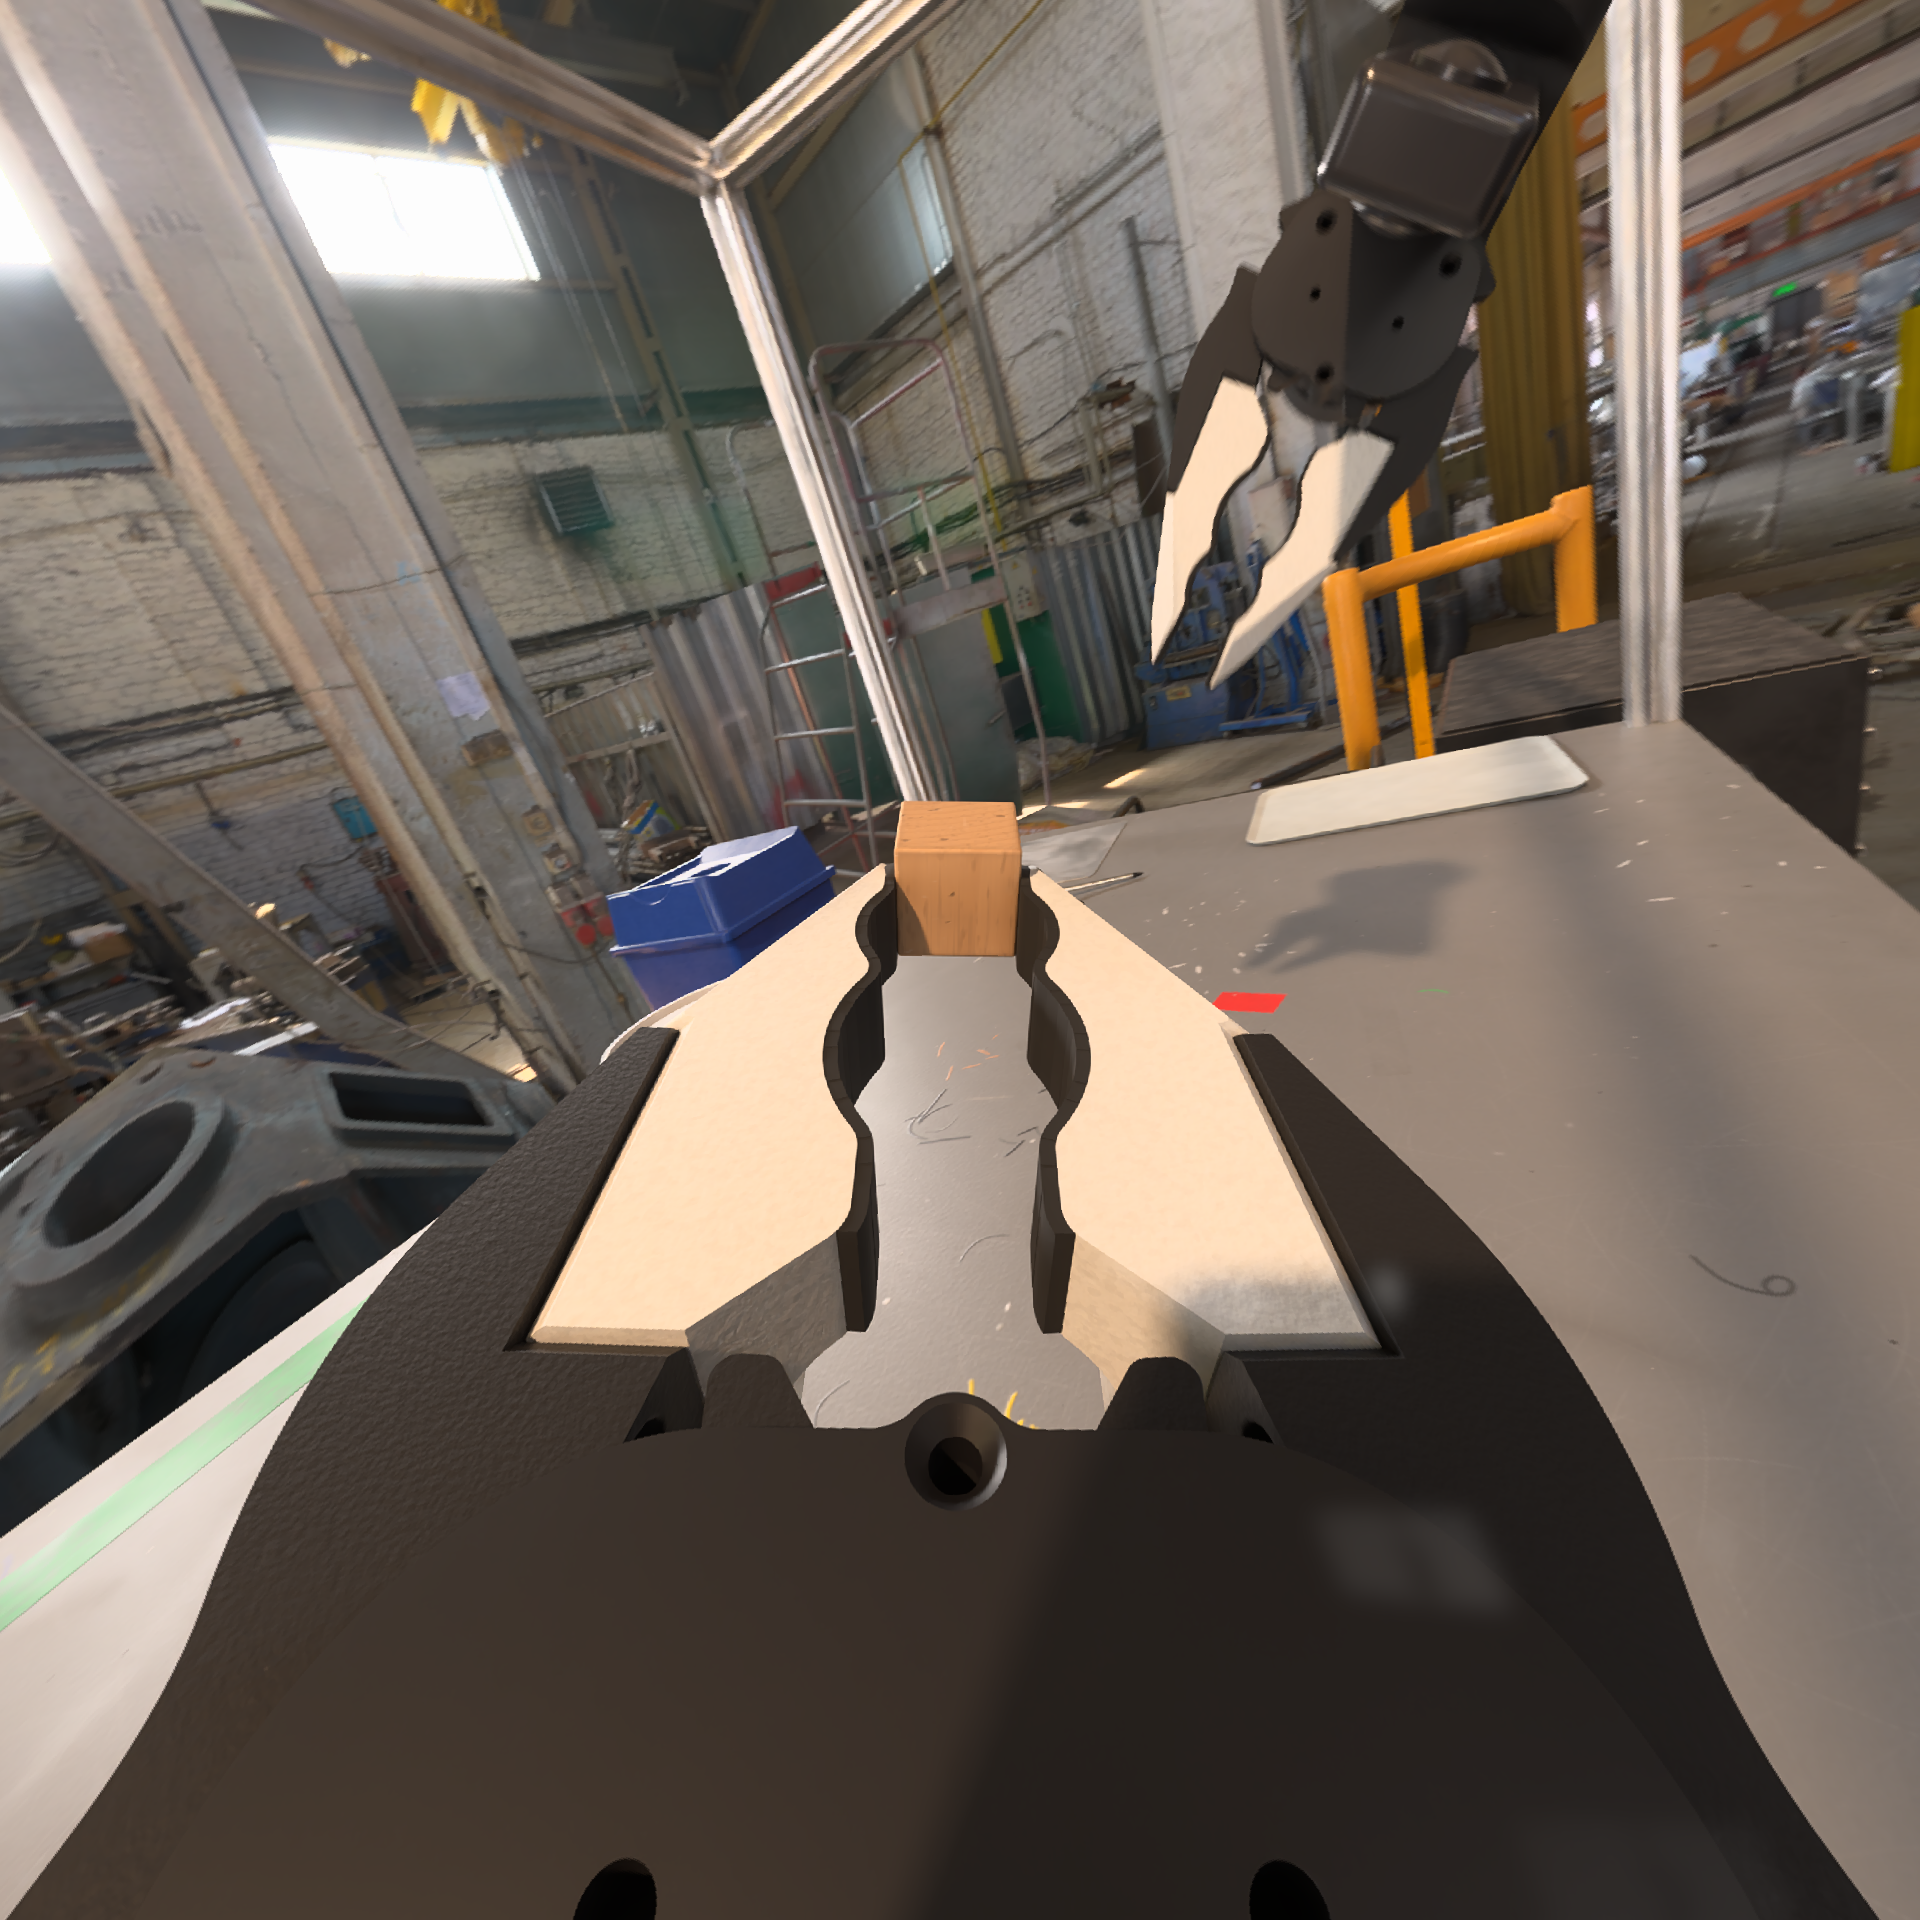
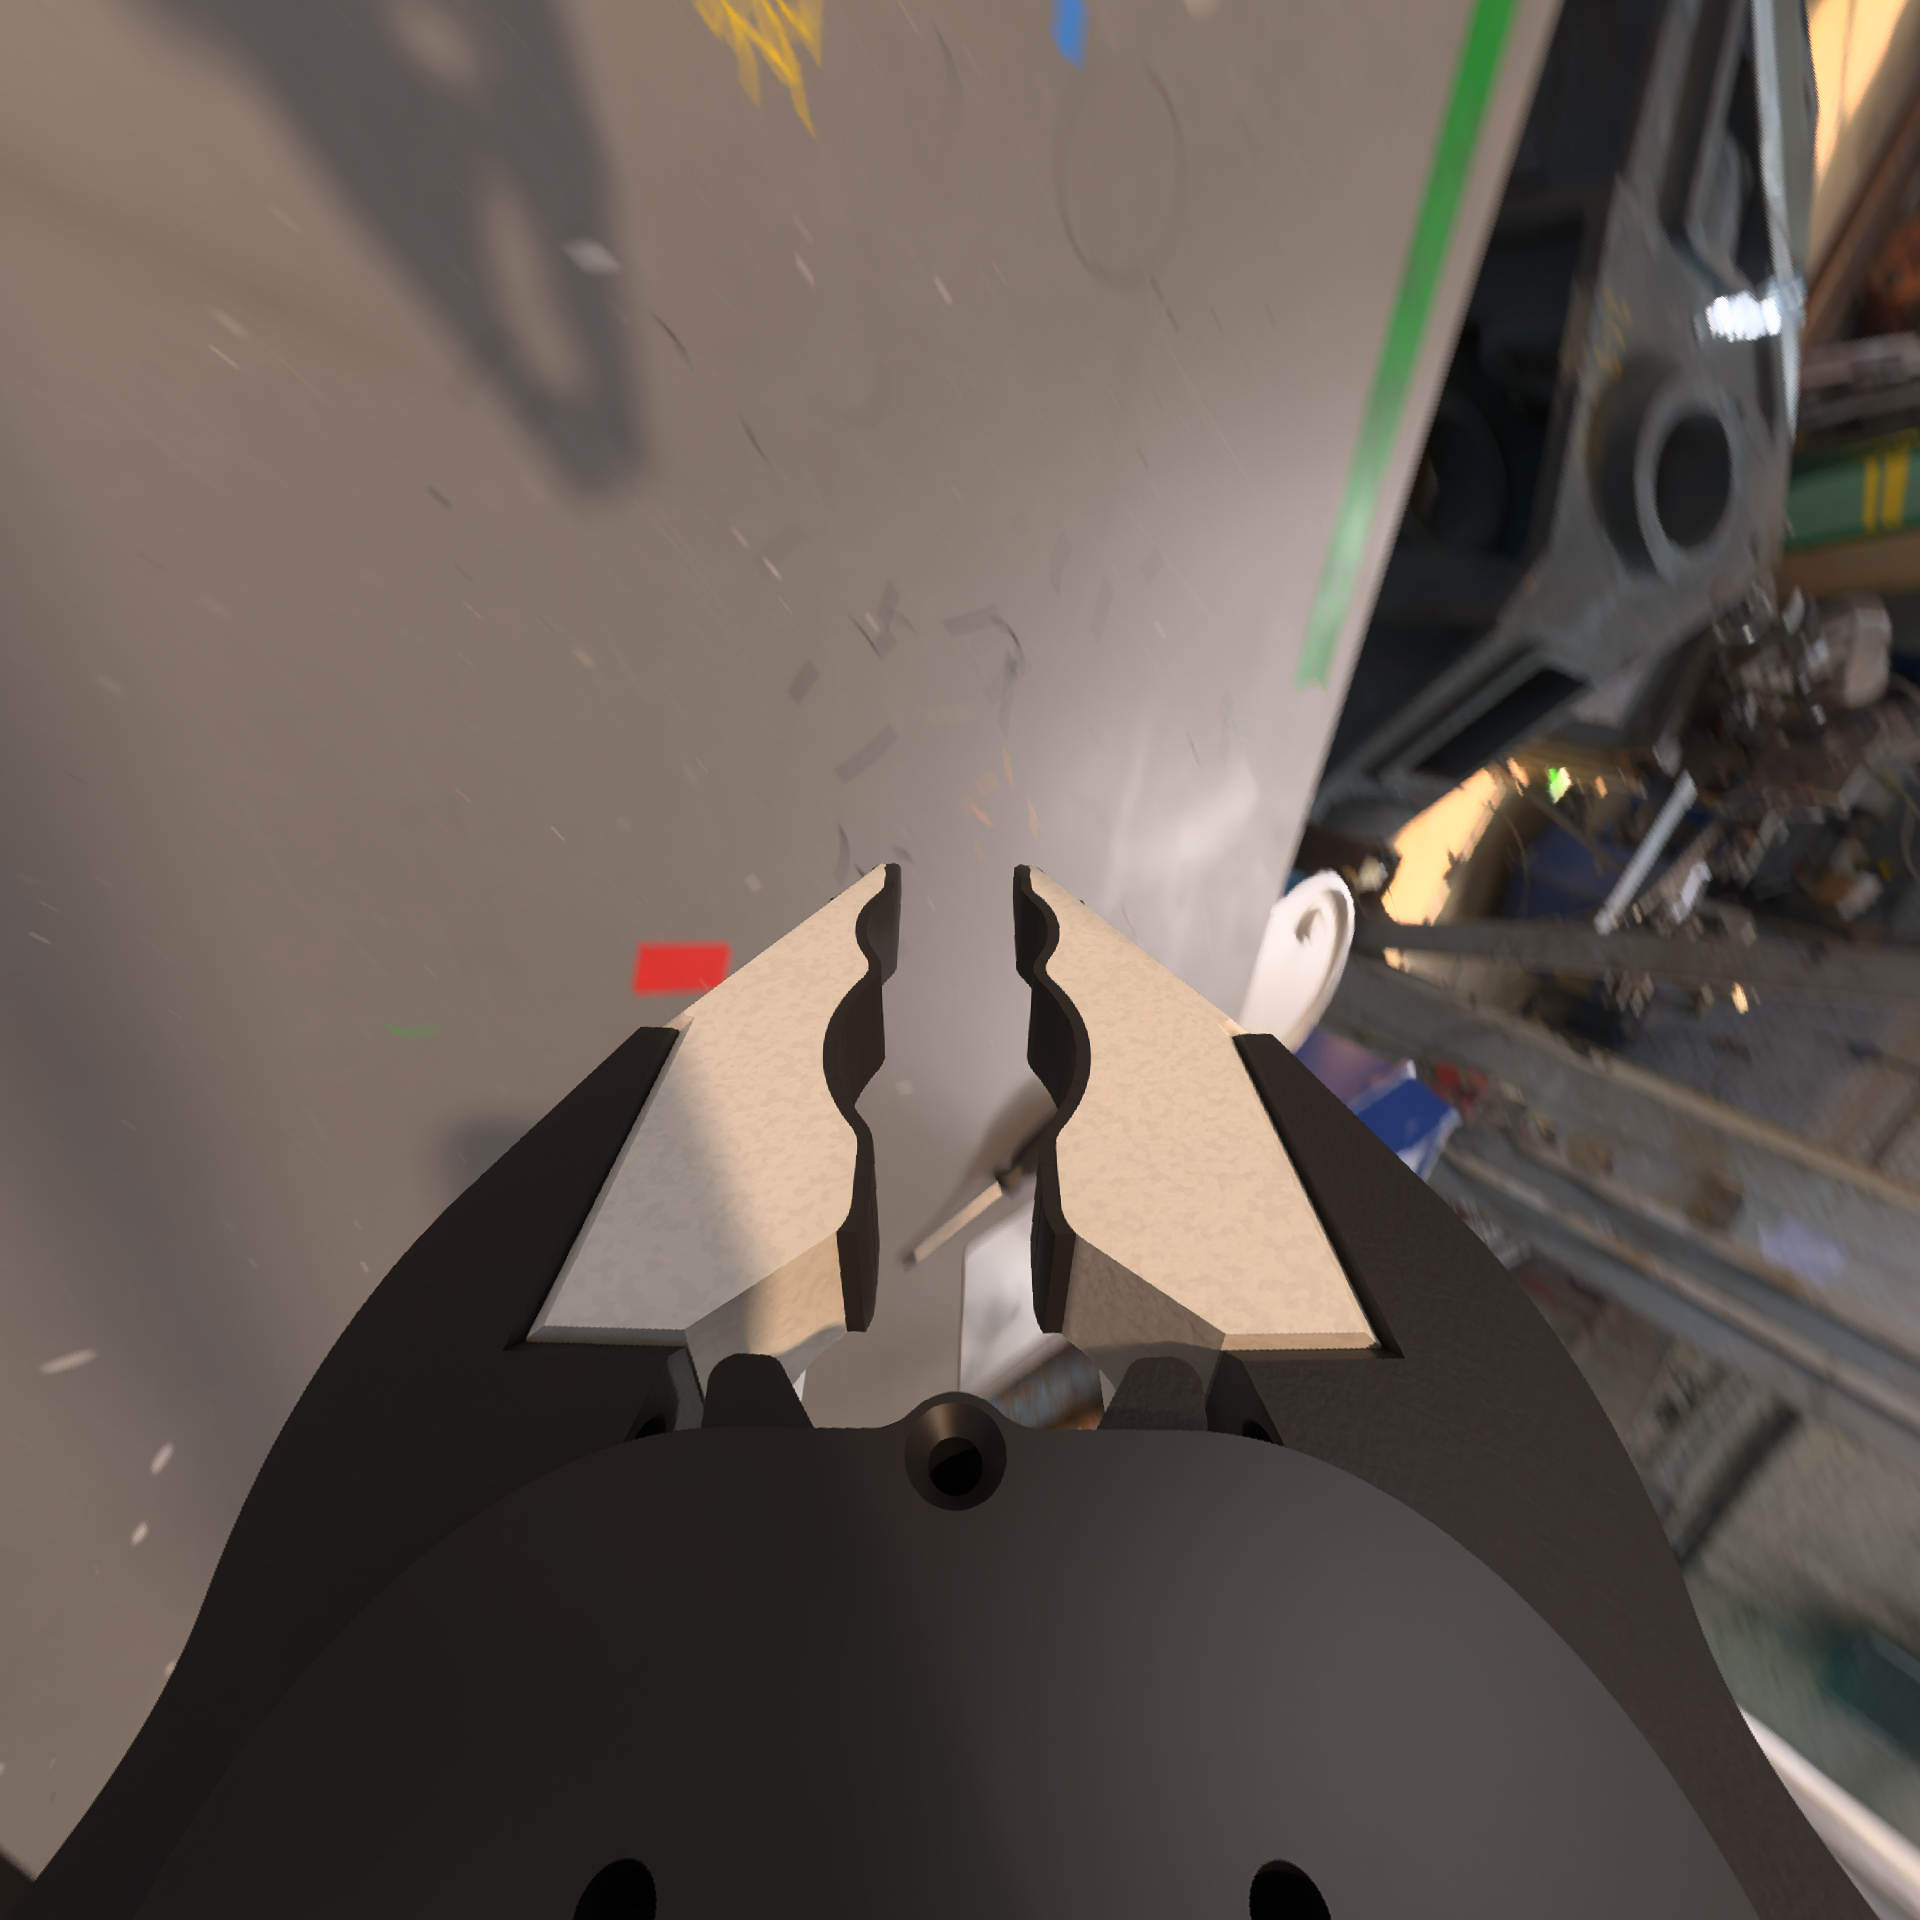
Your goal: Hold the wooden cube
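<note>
The wooden cube (image 1: 956, 894) is light brown and sits between the fingertips of my left gripper (image 1: 956, 878), which is shut on it. The cube appears to be held above the grey table (image 1: 1558, 1091), near its far edge. My right gripper (image 2: 956, 873) is open and empty, with its fingers apart over the table (image 2: 520, 727). It also shows in the left wrist view (image 1: 1190, 665), hanging high at the upper right and pointing down, well apart from the cube. The cube does not show in the right wrist view.
A flat white tray (image 1: 1418, 795) lies at the table's far right. A small red marker (image 1: 1250, 1002) (image 2: 681, 966) is on the tabletop. A green tape strip (image 2: 1392, 364) runs along the table edge. Metal frame posts (image 1: 1647, 364) stand at the table's far side.
</note>
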Action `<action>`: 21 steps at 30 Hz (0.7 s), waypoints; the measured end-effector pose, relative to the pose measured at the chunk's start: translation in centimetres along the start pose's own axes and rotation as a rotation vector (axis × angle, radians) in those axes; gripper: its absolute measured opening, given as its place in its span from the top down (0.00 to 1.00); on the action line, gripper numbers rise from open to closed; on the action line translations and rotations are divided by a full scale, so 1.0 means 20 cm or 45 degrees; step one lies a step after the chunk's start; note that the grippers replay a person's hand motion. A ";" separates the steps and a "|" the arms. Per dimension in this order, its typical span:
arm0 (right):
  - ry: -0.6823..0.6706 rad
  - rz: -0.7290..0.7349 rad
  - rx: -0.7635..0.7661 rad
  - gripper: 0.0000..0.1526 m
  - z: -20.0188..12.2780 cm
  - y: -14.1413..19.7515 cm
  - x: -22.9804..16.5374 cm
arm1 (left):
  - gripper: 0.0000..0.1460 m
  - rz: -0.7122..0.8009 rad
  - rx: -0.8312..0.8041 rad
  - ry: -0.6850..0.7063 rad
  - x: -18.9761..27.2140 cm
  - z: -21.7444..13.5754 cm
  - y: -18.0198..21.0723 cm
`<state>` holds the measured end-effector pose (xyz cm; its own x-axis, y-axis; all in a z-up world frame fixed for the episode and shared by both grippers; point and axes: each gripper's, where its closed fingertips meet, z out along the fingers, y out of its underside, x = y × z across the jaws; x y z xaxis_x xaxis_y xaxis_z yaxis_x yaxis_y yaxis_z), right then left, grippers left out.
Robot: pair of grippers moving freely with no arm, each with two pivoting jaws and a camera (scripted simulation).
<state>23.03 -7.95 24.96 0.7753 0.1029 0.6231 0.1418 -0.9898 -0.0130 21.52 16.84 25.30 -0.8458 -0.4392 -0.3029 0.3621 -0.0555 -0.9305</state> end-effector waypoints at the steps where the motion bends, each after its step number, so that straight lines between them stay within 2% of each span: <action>1: 0.044 0.023 -0.049 0.86 -0.03 0.08 0.05 | 0.85 0.001 -0.010 -0.017 -0.01 -0.01 0.00; 6: 0.414 0.215 -0.162 0.86 -0.17 0.43 0.31 | 0.85 -0.094 0.032 0.043 -0.01 0.00 0.03; 9: 0.502 0.313 -0.235 0.86 -0.18 0.61 0.37 | 0.85 -0.080 -0.016 0.066 0.01 0.02 0.06; 14: 0.838 0.416 -0.327 0.87 -0.13 0.87 0.49 | 0.85 -0.047 -0.062 0.082 0.04 0.04 0.08; 17: 0.865 0.528 -0.350 0.87 -0.05 1.00 0.49 | 0.85 -0.071 -0.049 0.095 0.04 0.05 0.09; 21: 0.987 0.618 -0.378 0.87 0.07 1.14 0.46 | 0.85 -0.085 -0.041 0.110 0.04 0.05 0.10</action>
<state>34.31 -29.39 29.32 0.0708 -0.3127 0.9472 -0.3313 -0.9031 -0.2734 21.88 15.47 23.42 -0.8987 -0.3564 -0.2554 0.2922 -0.0525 -0.9549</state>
